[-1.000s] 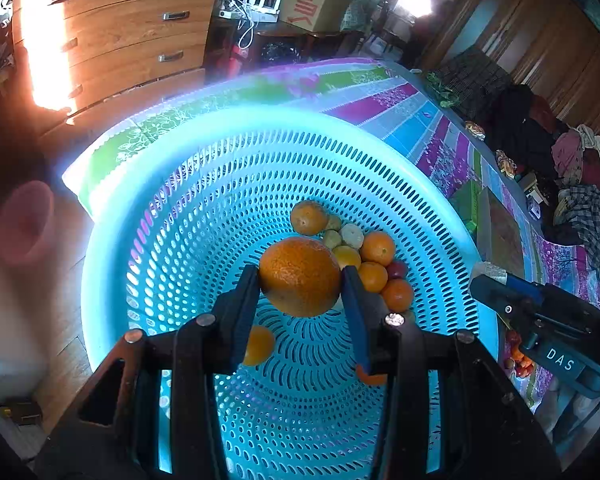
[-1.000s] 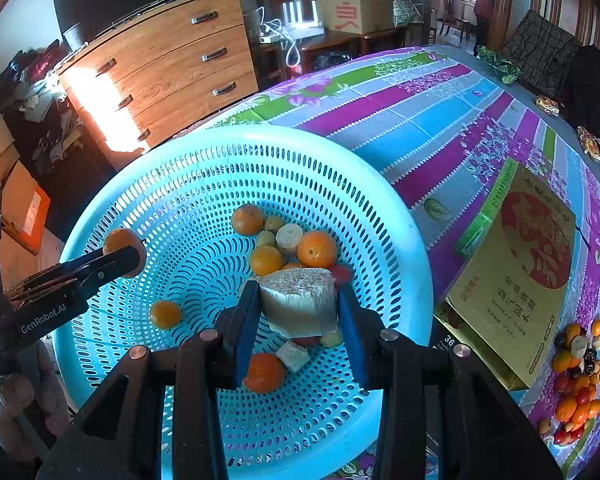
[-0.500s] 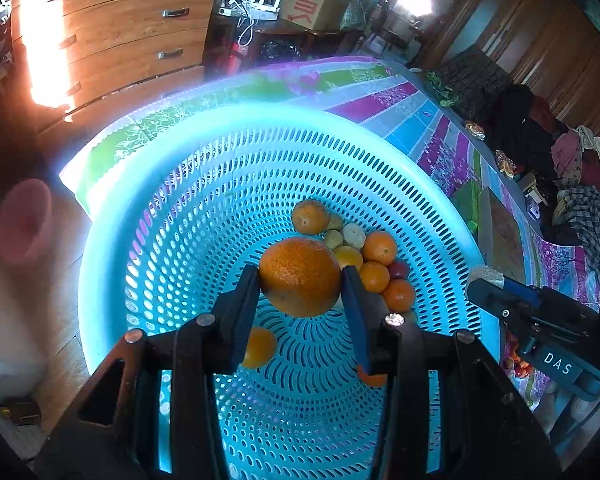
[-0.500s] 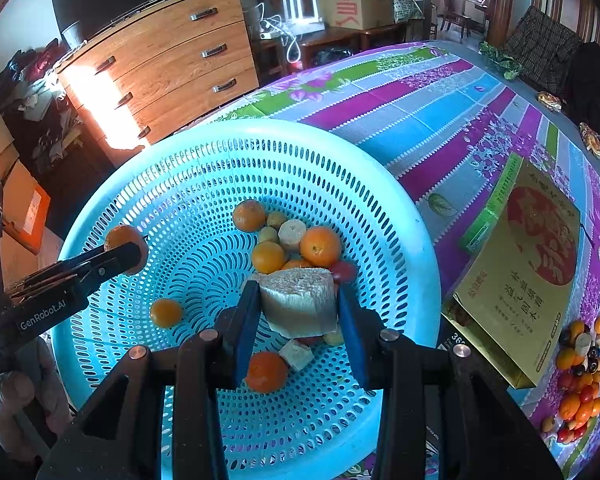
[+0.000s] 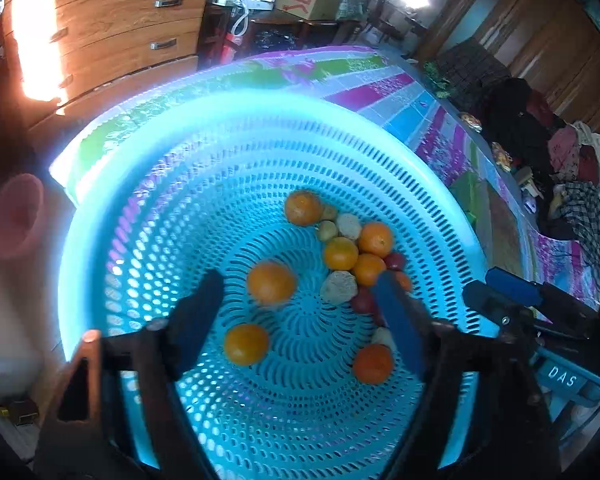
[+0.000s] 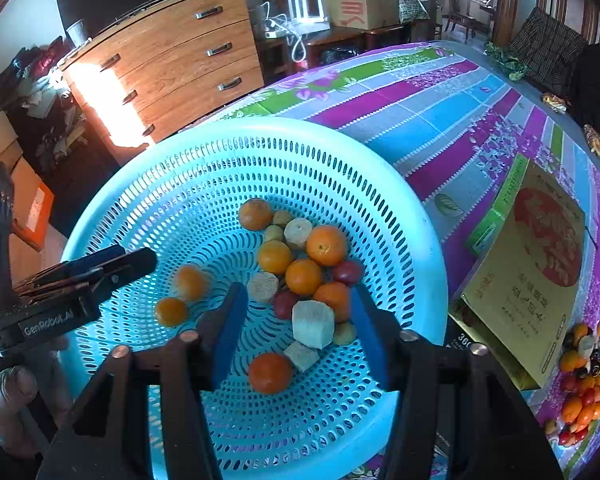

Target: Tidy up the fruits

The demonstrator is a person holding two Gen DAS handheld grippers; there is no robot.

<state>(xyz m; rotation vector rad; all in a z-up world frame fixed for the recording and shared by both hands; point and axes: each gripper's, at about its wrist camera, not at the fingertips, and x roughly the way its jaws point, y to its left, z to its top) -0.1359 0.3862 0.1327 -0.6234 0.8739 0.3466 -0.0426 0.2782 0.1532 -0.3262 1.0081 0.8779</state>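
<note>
Both claws were held over the turquoise perforated basket (image 6: 416,216) so fruit would land inside — left gripper (image 5: 300,308) opening, orange (image 5: 271,282) released; right gripper (image 6: 296,324) opening, pale chunk (image 6: 313,324) loose.

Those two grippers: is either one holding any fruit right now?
Left gripper: opening, holds nothing; orange dropping free.
Right gripper: opening, holds nothing; pale chunk released.

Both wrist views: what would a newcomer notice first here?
The big round turquoise perforated plastic basket fills both views, with a heap of small oranges and pale root chunks on its floor. Both claws are opening above it: the left claw has an orange blurred below it, the right claw a pale cut chunk. A yellow printed box lies on the striped cloth to the right.
</note>
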